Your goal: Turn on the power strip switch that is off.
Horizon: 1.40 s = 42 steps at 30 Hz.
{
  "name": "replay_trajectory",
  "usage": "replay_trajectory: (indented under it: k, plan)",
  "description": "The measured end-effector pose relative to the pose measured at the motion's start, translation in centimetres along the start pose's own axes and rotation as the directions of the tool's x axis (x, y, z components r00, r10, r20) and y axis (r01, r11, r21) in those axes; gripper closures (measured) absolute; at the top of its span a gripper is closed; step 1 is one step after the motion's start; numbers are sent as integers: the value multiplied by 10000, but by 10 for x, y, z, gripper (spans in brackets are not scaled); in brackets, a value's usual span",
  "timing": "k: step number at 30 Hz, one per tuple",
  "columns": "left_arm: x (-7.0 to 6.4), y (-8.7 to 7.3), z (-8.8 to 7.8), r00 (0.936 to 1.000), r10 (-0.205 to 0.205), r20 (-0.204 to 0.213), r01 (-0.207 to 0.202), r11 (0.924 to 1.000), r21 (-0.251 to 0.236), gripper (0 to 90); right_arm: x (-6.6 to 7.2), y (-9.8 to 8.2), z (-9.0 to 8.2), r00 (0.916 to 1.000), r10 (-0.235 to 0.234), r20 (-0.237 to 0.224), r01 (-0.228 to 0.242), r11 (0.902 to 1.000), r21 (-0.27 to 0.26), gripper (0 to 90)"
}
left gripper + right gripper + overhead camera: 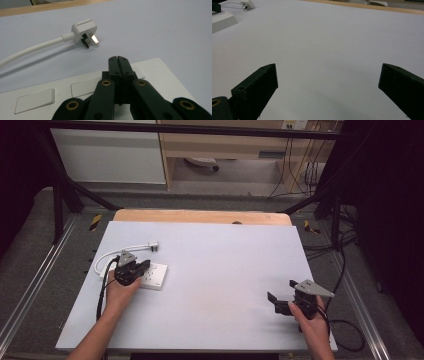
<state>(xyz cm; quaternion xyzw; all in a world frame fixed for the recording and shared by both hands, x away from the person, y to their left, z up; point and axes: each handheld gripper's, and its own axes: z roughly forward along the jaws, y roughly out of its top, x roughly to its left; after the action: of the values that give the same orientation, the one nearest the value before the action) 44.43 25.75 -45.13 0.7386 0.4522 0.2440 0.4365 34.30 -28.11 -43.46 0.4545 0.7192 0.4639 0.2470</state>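
I have the left gripper [117, 59] resting over the white socket block [153, 275], its fingers pressed together with nothing between them, probably to pin the block down. The plug [83, 31] lies loose on the worktop [220, 270] just beyond, prongs facing the block, cord [30, 51] trailing away. My right gripper [281, 301] waits well apart, fingers spread wide over bare surface, ready to fetch.
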Motion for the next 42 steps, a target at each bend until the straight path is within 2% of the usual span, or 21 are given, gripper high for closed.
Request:
replay_trajectory:
  k: [6,12,23,29,39,42]
  plan:
    - [0,-1,1,10000,-72,-1,72,9998,-175,900,0,0,0,10000,-30,0,30,10000,1,28]
    - [-4,2,2,9996,-113,245,125,9987,-502,900,-1,0,0,10000,-9,2,9,10000,-12,29]
    - [-2,5,3,9983,-261,520,280,9989,-375,900,-3,-1,1,9999,119,61,-119,9999,-96,29]
    - [-4,11,6,9974,-336,635,361,9986,-390,900,-3,0,3,9999,147,27,-147,9999,-62,29]
    - [-6,26,5,9964,-197,819,226,9991,-347,900,-3,-1,1,9998,201,79,-200,9997,-123,28]
    - [-7,29,4,9959,-185,884,220,9990,-384,866,-3,-1,1,9997,246,67,-245,9996,-130,29]
